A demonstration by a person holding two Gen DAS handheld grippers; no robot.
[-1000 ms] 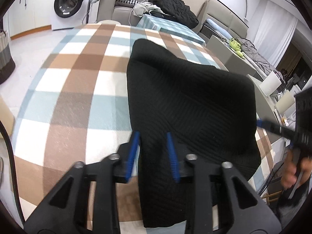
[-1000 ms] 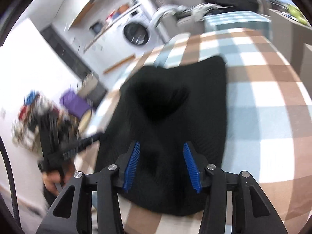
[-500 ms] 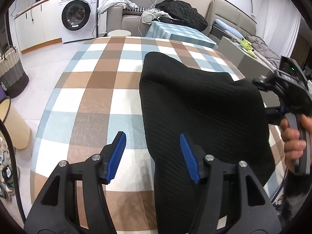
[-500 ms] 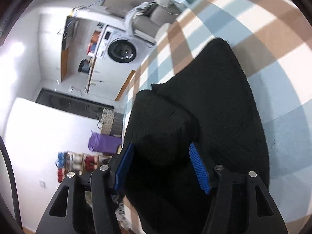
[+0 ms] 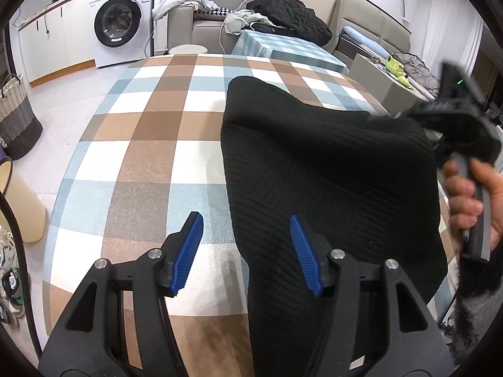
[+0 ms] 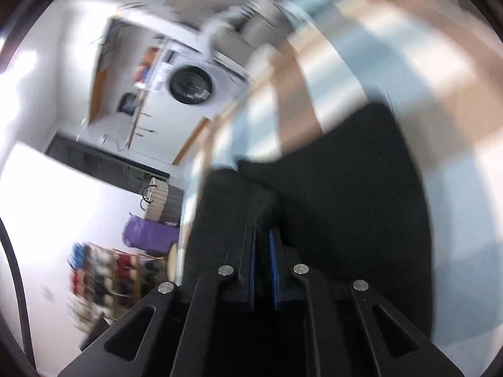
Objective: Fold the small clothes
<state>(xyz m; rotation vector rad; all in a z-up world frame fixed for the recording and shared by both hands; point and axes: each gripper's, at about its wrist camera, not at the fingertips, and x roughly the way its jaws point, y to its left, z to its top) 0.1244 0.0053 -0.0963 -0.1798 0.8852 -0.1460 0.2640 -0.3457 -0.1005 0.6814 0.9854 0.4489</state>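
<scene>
**Black knit garment on checked cloth, one corner pinched**

Far left, left wrist view: woven basket point(image 5: 17, 116) on the floor, washing machine point(image 5: 121, 22) against the back wall. Centre-left: checked tablecloth point(image 5: 147, 144) in brown, blue and white. Foreground: left gripper point(image 5: 246, 251) with blue pads spread wide — nothing between them, left pad over bare cloth, right pad above the garment's near left edge. Centre to right: black knit garment point(image 5: 320, 172) lying on the cloth, right portion lifted toward the right gripper point(image 5: 452, 116), handle held in the person's hand point(image 5: 471, 198) at the right edge. Background: sofa point(image 5: 251, 22) heaped with clothes.

Right wrist view, blurred: washing machine point(image 6: 191, 84) upper left, right gripper point(image 6: 261, 235) with blue pads nearly together — clamped on a bunched fold of the black knit garment point(image 6: 345, 194).
</scene>
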